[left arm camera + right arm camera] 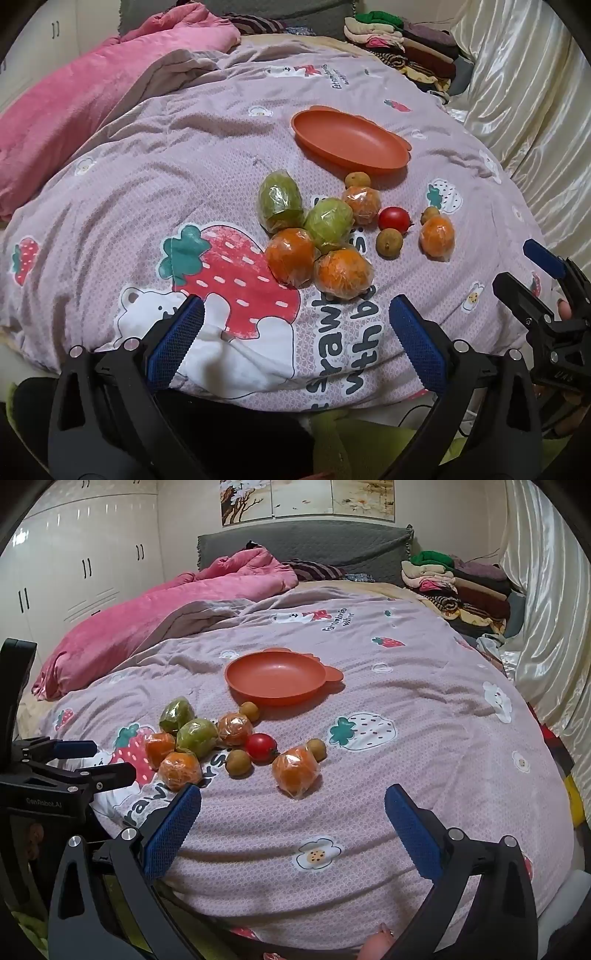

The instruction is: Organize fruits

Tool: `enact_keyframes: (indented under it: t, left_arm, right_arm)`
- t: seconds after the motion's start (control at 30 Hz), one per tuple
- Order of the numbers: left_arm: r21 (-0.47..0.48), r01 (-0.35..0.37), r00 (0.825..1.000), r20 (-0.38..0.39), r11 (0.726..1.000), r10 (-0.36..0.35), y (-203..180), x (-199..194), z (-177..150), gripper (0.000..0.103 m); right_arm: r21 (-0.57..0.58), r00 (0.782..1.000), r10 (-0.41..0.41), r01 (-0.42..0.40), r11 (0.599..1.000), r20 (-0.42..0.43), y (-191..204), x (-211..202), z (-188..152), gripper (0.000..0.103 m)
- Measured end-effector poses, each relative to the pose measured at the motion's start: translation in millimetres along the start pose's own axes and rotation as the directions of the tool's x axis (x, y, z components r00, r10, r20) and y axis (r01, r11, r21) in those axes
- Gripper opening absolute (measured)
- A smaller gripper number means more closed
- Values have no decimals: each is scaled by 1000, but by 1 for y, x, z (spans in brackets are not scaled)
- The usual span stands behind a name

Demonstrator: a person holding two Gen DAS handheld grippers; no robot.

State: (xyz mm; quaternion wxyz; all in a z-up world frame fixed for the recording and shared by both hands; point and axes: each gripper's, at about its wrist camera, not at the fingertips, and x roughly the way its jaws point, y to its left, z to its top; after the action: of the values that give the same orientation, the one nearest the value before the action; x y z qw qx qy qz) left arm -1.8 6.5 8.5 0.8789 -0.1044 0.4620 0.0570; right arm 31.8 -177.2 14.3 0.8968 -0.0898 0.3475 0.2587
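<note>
left gripper [295, 332] wide and empty, wrapped oranges [341, 273] just ahead, right gripper [291, 819] wide and empty, orange plate [275, 681] beyond the fruit, small brown fruits [239, 762] possibly longans

The quilt cover [147, 192] carries dark printed lettering by the big strawberry, partly hidden by fruit and folds — "Strawb…" and "with be…" can be made out. A smaller copy of the print near the far edge is too small to read. The body of the left gripper [77, 760] bears "GenRobot.AI"; the right gripper [532, 266] shows small letters — illegible
</note>
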Motion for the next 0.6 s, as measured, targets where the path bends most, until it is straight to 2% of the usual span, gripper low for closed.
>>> enact_keyframes:
  t: [0.6]
  left_arm:
    - [1,-3,1000,5,1000,3,-1,0,-1,94]
  right_arm:
    - [-2,1000,0,0,1000,0,1,0,0,99]
